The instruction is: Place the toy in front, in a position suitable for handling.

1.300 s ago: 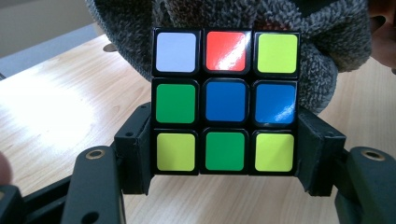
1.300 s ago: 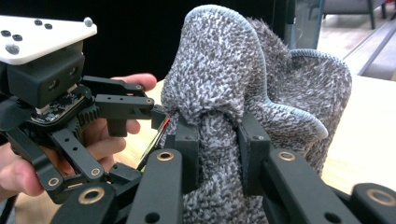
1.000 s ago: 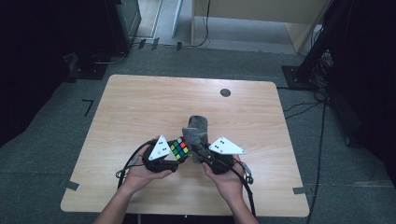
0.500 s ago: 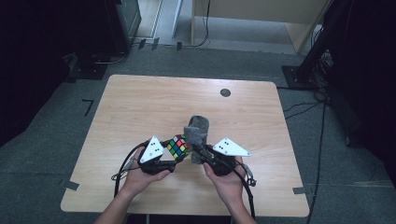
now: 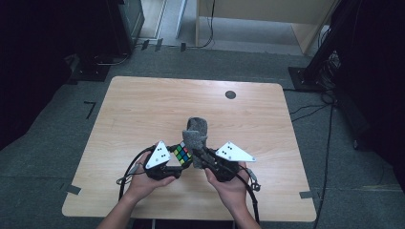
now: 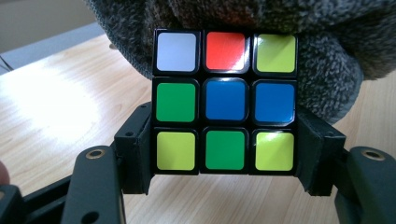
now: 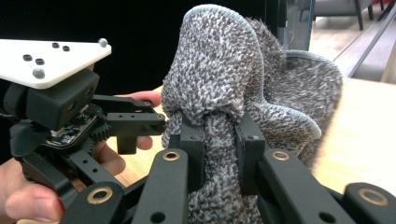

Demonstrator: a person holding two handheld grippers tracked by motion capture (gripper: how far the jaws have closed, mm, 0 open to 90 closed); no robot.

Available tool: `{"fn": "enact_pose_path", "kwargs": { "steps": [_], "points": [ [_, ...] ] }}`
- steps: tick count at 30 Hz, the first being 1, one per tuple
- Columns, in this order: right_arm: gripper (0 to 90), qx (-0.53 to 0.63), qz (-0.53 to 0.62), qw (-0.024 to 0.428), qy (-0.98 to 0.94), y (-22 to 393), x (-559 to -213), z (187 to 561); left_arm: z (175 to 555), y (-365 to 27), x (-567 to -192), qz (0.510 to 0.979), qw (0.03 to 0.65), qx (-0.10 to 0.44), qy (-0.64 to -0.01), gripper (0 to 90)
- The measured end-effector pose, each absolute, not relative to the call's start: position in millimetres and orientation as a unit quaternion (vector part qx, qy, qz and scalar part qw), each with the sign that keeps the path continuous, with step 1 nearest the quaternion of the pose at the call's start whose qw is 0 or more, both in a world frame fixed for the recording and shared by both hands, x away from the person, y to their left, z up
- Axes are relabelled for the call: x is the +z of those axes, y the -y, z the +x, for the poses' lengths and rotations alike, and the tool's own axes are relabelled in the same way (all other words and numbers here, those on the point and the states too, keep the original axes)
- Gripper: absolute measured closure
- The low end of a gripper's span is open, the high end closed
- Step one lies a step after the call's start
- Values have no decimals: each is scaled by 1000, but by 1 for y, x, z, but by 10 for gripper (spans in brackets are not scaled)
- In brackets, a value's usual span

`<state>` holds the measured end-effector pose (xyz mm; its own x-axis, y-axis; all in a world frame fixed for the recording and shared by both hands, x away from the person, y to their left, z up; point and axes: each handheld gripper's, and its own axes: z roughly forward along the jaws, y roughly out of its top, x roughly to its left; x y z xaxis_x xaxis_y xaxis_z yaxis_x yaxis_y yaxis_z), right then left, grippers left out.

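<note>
We see one desk (image 5: 143, 114), its wooden top bare apart from what we hold near its front edge, just in front of us. Next in size is one grey fuzzy cloth (image 5: 197, 133), standing bunched above the desk between the two tools. It looks soft, light and floppy, so we judge it will sag wherever it is not pinched; a gathered fold is the place to take it. The right hand-held gripper (image 7: 219, 140) does just that, its jaws closed on a fold of the pile. The left hand-held gripper (image 6: 224, 158) is clamped on one puzzle cube (image 6: 225, 102), jaws flat against two opposite sides. The cube looks rigid, light and glossy, so we judge it could slip or twist unless held square on its faces. It presses against the cloth.
</note>
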<state>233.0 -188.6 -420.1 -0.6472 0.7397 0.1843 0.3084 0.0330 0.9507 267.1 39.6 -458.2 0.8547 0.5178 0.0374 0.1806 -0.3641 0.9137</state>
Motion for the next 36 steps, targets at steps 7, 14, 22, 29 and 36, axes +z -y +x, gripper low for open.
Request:
{"fn": "enact_pose_path", "kwargs": {
  "steps": [7,14,22,29,36],
  "points": [
    [782,563,427,169,-687,205,-434,244,267,-42,-457,808,526,162,-211,345],
    [778,586,380,173,-695,196,-419,235,264,-43,-455,805,534,168,-199,346],
    [774,593,405,136,-683,202,-423,239,266,-42,-460,805,534,158,-206,345],
    [774,594,414,149,-673,212,-432,246,265,-49,-454,790,560,146,-203,346],
    [774,610,383,165,-674,203,-424,237,266,-43,-461,804,540,147,-202,345]
  ]
}}
